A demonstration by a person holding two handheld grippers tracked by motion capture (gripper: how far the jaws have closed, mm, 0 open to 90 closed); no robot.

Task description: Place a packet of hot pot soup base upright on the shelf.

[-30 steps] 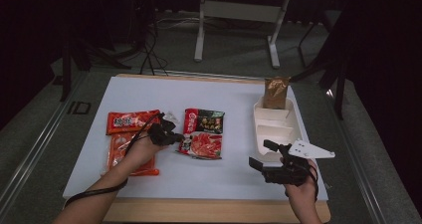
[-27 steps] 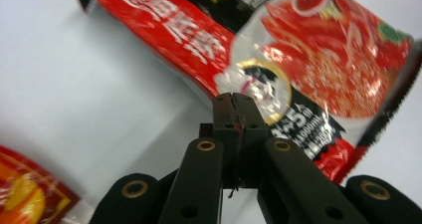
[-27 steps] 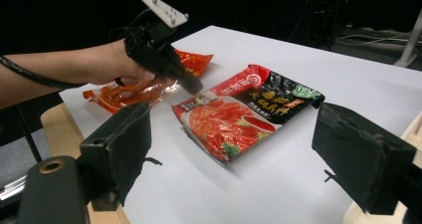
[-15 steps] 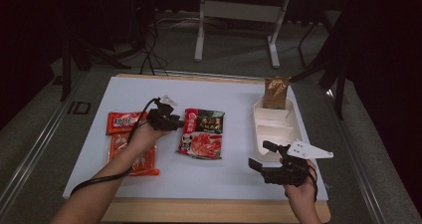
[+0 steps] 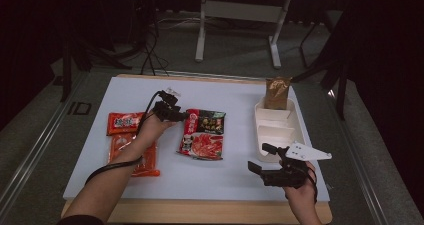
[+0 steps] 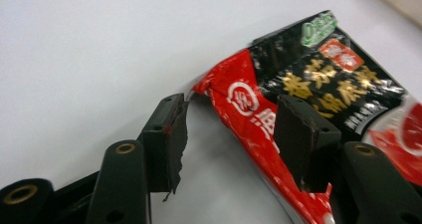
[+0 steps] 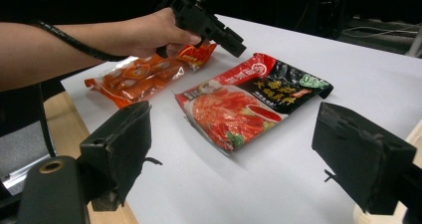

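Observation:
A red and black food packet [image 5: 202, 134] lies flat mid-table. My left gripper [image 5: 183, 116] reaches its far left corner. In the left gripper view the jaws [image 6: 230, 107] have just been opening. The packet's red corner [image 6: 234, 92] lies between them, beside the right-hand pad, and neither pad presses on it. An orange snack packet [image 5: 123, 122] and a longer orange one [image 5: 134, 157] lie under the person's left wrist. My right gripper [image 5: 260, 158] hovers open near the front edge, with nothing between its pads [image 7: 122, 139]. The right gripper view faces the packet [image 7: 249, 102] and the left gripper [image 7: 219, 30].
A white compartment tray [image 5: 295, 130] stands at the right, with a brown paper bag [image 5: 276, 92] upright at its far end. The table's wooden front edge [image 5: 220, 210] is close to my right hand. Bare white tabletop stretches along the far side.
My left hand has moved away from the person, off the orange packets to the red and black packet's corner, and its jaws have gone from shut to open. The right gripper has stayed put.

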